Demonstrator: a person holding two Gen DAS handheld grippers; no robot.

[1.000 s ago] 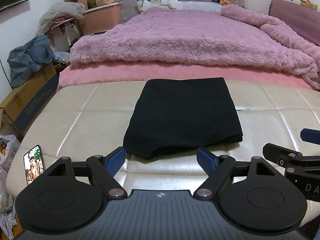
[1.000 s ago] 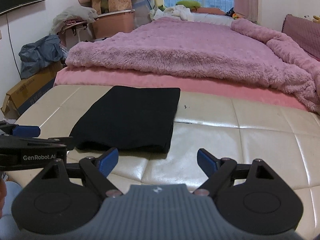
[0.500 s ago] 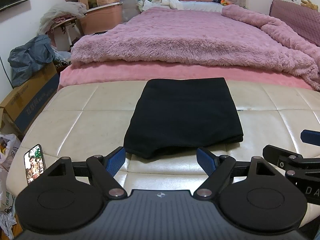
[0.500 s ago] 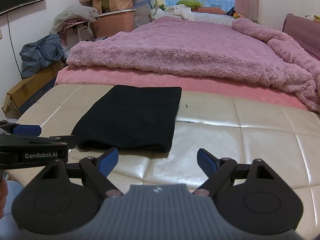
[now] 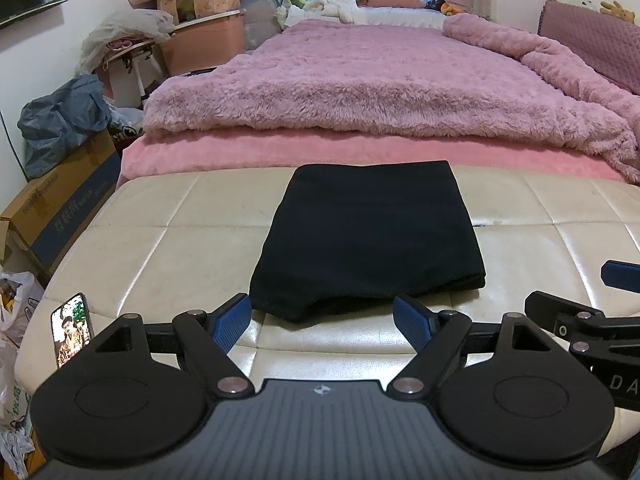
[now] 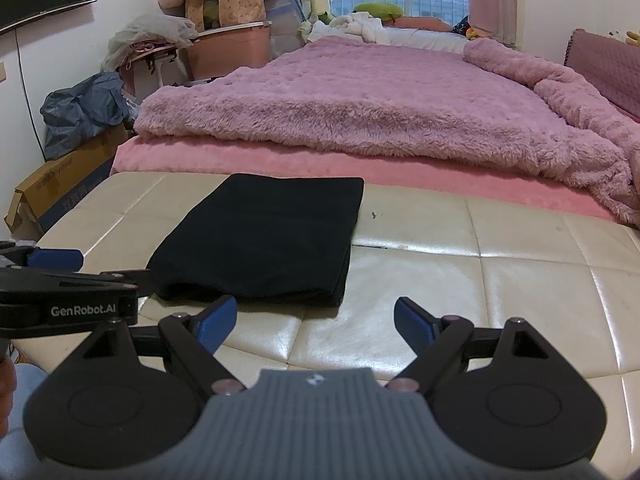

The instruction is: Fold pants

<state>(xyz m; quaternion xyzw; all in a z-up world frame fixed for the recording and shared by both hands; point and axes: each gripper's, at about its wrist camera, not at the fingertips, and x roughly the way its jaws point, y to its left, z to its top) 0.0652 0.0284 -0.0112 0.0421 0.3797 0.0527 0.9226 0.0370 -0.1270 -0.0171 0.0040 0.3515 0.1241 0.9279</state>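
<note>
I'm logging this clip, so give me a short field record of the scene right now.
garment: black pants, folded into a flat rectangle
surface: cream padded bench at the foot of a bed
left tool: open, empty, just short of the pants' near edge
right tool: open, empty, near the pants' right corner
other: phone at the bench's left corner

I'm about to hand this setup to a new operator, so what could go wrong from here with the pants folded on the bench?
1. The folded black pants look finished; both open grippers, left gripper and right gripper, sit just short of the near edge, so pushing forward could rumple the fold.
2. A phone lies at the bench's left corner; a leftward sweep might knock it off.
3. The two grippers are close together and may collide.
</note>
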